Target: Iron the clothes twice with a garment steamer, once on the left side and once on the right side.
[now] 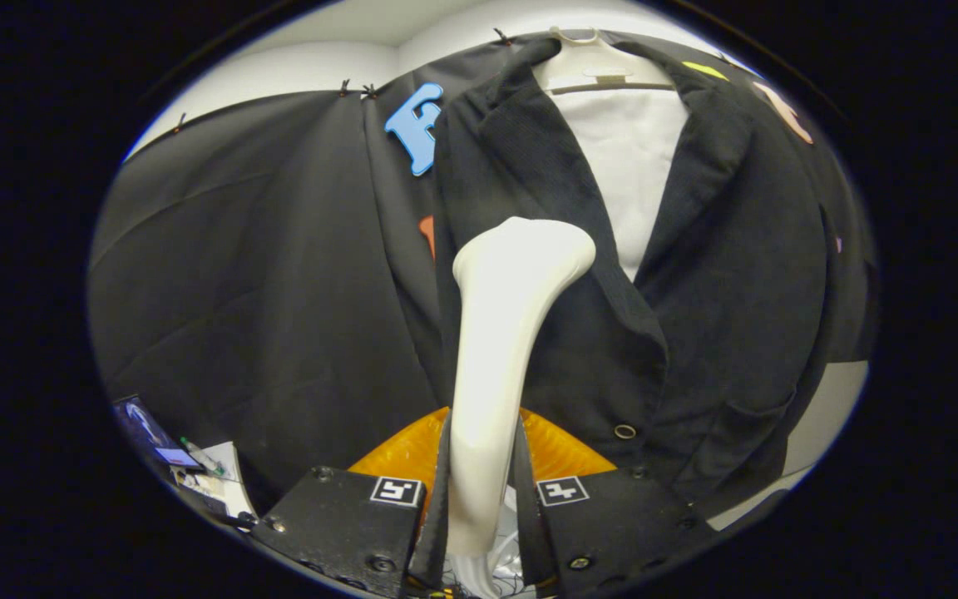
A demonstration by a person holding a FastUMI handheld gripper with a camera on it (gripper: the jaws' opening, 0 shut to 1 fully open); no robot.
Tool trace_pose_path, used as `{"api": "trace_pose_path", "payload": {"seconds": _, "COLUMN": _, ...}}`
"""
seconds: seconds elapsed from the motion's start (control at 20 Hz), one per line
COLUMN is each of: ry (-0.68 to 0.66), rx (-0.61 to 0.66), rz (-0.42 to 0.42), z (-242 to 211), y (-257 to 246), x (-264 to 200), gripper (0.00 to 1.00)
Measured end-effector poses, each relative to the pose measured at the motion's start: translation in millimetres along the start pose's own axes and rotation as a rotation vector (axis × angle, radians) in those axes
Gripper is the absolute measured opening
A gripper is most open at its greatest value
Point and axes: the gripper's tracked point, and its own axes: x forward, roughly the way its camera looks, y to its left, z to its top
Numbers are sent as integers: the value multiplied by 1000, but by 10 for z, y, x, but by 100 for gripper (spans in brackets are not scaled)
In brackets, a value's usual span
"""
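Steamer (500, 333) — a pale, smooth wand with a flared head — is seen clamped between the two fingers of the gripper (483, 491), whose fingers press on either side of its slim handle, with the head rising beyond them. The head is held against or just before the left front panel of a dark jacket (720, 274), which hangs on a pale hanger (604, 71) on the far wall, over a white shirt front (633, 158); whether the head actually touches the cloth cannot be told. A round snap button (624, 431) is seen lower down, to the right of the wand. An orange part (562, 453) shows just behind the fingers, near the base of the handle. The wand is judged to be light and stiff, but its glossy plastic could slip or twist in the grip, so the hold is best kept low on the narrow handle, where the fingers can close fully. The jacket is judged soft and loose — it will give and swing under pressure, so only a light, even stroke is called for. Some small clutter (196, 466) lies low at the near left.
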Motion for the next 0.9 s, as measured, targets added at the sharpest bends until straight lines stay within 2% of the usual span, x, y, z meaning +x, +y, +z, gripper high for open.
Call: {"api": "trace_pose_path", "payload": {"seconds": 0.9, "ry": 149, "rx": 104, "rz": 21, "z": -891, "y": -259, "x": 138, "gripper": 37}}
